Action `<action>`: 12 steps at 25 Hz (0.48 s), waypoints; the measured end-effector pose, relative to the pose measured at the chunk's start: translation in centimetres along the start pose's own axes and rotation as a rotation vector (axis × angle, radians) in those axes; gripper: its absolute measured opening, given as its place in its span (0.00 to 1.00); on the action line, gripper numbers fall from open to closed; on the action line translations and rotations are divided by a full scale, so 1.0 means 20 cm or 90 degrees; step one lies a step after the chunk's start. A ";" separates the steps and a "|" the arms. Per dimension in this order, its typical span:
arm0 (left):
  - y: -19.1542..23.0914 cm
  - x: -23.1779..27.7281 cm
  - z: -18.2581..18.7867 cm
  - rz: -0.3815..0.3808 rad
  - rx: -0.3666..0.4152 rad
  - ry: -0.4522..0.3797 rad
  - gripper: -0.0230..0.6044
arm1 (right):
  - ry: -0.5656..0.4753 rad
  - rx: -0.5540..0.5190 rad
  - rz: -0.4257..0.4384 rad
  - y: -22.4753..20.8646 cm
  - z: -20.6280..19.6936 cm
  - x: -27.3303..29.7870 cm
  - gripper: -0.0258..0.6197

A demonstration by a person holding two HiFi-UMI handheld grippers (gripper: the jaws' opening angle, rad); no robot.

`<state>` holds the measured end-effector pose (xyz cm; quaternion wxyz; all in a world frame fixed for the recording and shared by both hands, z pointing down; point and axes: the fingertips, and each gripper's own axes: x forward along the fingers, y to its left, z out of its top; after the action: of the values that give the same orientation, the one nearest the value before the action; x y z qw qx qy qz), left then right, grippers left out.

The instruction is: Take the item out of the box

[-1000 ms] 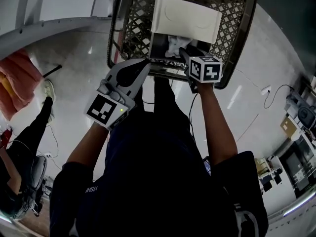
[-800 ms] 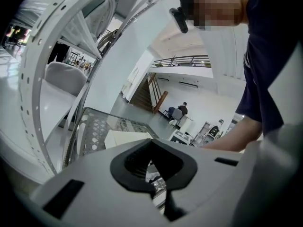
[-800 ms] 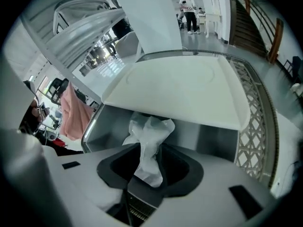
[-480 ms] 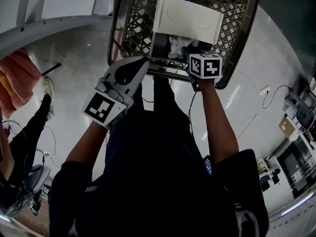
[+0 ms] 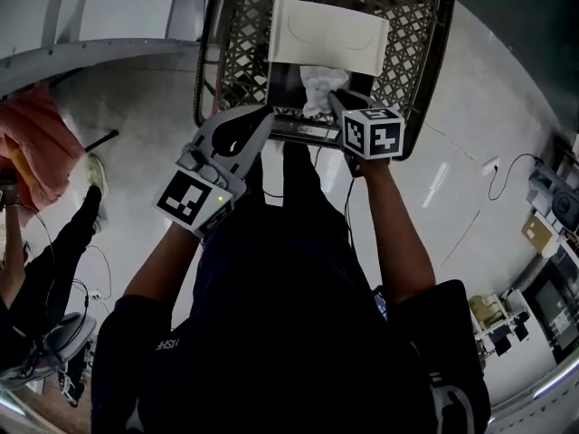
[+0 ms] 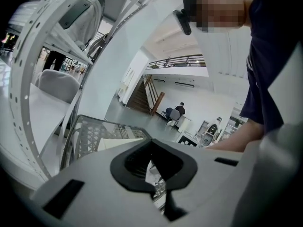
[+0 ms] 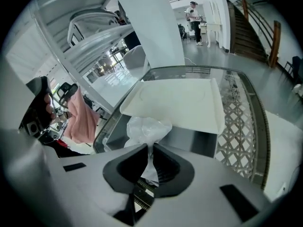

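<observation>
The person's left gripper [image 5: 265, 117], jaws drawn together on nothing, rests its tip at the near edge of the box [image 5: 298, 132], apparently to steady it while the other hand works. The right gripper [image 5: 333, 98] reaches over that same edge, its jaws closing to a narrow gap with a thin fold of the white plastic-wrapped item [image 5: 318, 84] pinched between the pads; the right gripper view shows the crumpled wrap [image 7: 144, 129] bunching just above the pads, a sensible place to take something soft. The item sits at the box's mouth, still partly inside, in front of the white lid [image 5: 327, 34], which is folded back to leave the opening free. The box stands in a wire-mesh basket [image 5: 416, 25], and a pink cloth [image 5: 36, 143] hangs well off to the left over the pale floor. Against the picture of a second ago, the right jaws have gone from wide to a pinch, and the item now stands taller in the opening; the left gripper is about where it was.
</observation>
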<state>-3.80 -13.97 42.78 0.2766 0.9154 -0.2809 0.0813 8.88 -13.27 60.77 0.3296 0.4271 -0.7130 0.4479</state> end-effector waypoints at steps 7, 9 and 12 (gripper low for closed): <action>-0.07 0.04 0.18 -0.006 0.052 -0.022 0.05 | -0.098 -0.012 0.023 0.07 0.20 -0.23 0.11; -0.07 0.06 0.19 -0.006 0.064 -0.040 0.05 | -0.134 -0.022 0.027 0.08 0.24 -0.27 0.11; -0.09 0.04 0.24 -0.006 0.079 -0.053 0.05 | -0.186 -0.035 0.040 0.14 0.33 -0.39 0.11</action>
<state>-2.08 -15.76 38.08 0.2074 0.9347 -0.2824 0.0591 8.99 -16.22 50.59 0.2197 0.4563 -0.7783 0.3712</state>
